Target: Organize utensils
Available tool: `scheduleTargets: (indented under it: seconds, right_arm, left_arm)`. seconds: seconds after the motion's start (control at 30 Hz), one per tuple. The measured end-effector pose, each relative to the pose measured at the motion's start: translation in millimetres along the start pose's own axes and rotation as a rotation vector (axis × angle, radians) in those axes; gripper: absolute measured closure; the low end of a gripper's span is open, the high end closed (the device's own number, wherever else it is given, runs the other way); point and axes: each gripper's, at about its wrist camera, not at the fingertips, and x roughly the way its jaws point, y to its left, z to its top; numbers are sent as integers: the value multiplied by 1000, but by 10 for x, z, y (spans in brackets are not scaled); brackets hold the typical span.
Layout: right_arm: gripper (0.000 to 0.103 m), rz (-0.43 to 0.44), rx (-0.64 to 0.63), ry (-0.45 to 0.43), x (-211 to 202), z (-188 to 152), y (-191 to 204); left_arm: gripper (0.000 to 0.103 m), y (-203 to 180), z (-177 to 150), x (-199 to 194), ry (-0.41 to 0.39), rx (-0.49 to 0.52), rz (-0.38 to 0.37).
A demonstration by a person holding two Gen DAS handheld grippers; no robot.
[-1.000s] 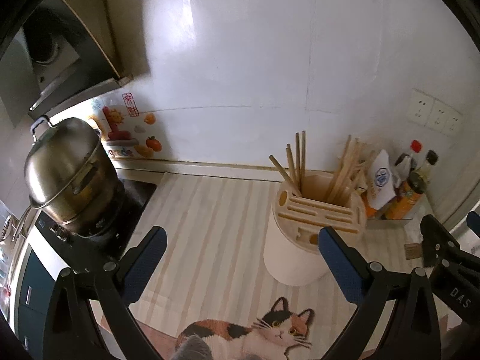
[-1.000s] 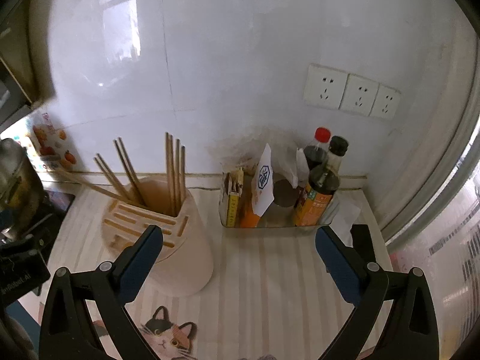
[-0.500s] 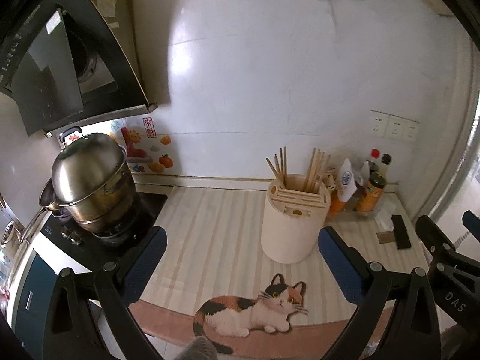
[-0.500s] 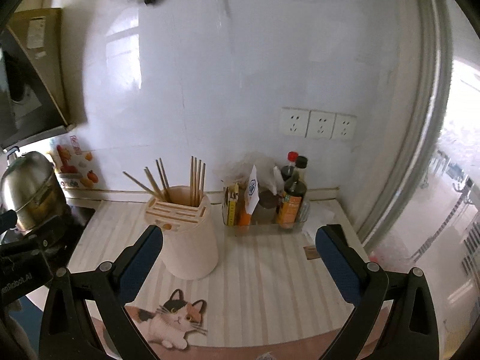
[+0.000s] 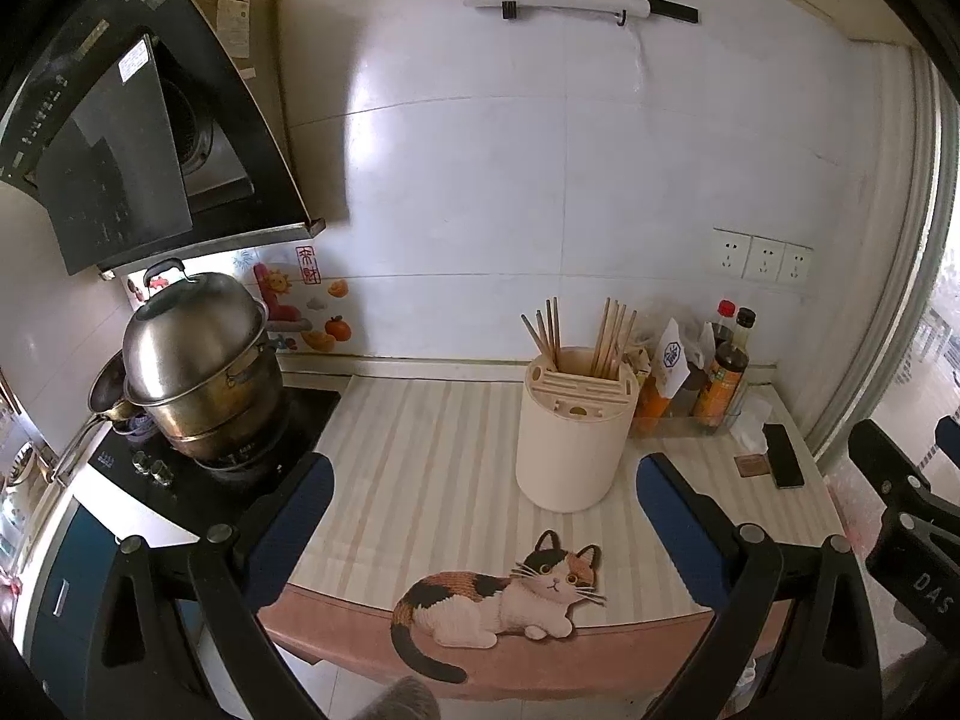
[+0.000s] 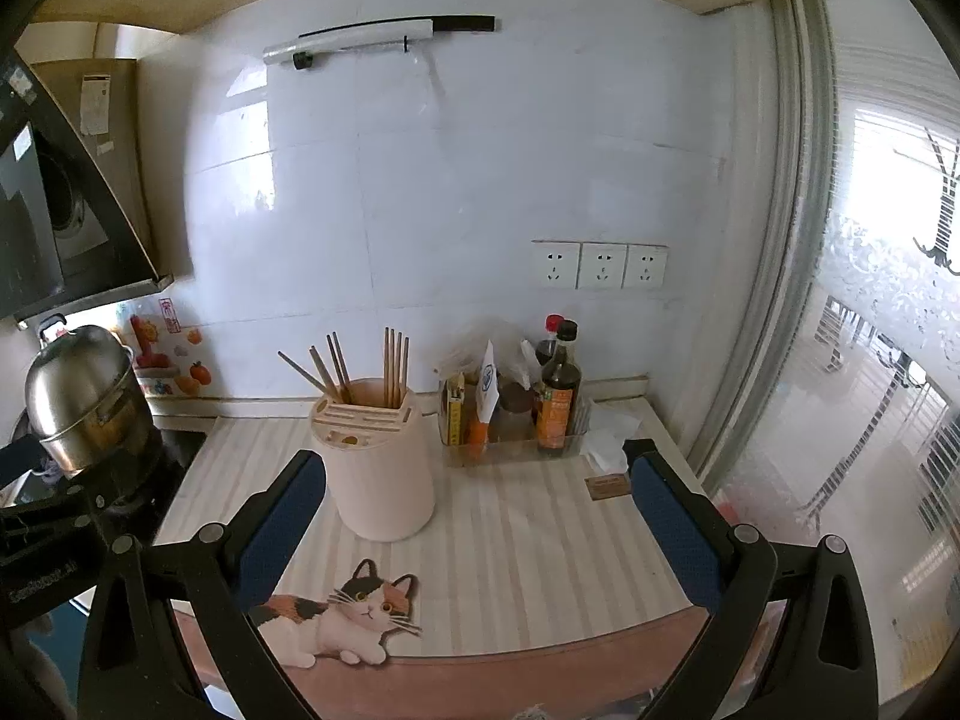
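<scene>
A cream round utensil holder (image 5: 570, 438) stands on the striped counter mat (image 5: 420, 450), with several wooden chopsticks (image 5: 609, 336) upright in it. It also shows in the right wrist view (image 6: 381, 468) with the chopsticks (image 6: 393, 366). My left gripper (image 5: 480, 492) is open and empty, held back from the counter's front edge. My right gripper (image 6: 474, 498) is open and empty, also back from the edge, to the right of the left one.
A steel pot (image 5: 198, 360) sits on the stove at left under a range hood (image 5: 120, 138). A clear tray of sauce bottles (image 6: 555, 402) stands right of the holder. A black phone (image 5: 783, 462) lies at the counter's right. A cat picture (image 5: 510, 600) marks the mat's front.
Both grippers have pulled back and up from the counter; the holder and bottles look smaller and farther away. Both stay open and empty.
</scene>
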Motion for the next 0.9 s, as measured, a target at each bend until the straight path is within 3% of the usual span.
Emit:
scheduleTargets:
  seconds: [0.9]
  right_arm:
    - [0,34,-40,14,198,136,-31]
  left_arm:
    - [0,-105,27,57,6,-10,35]
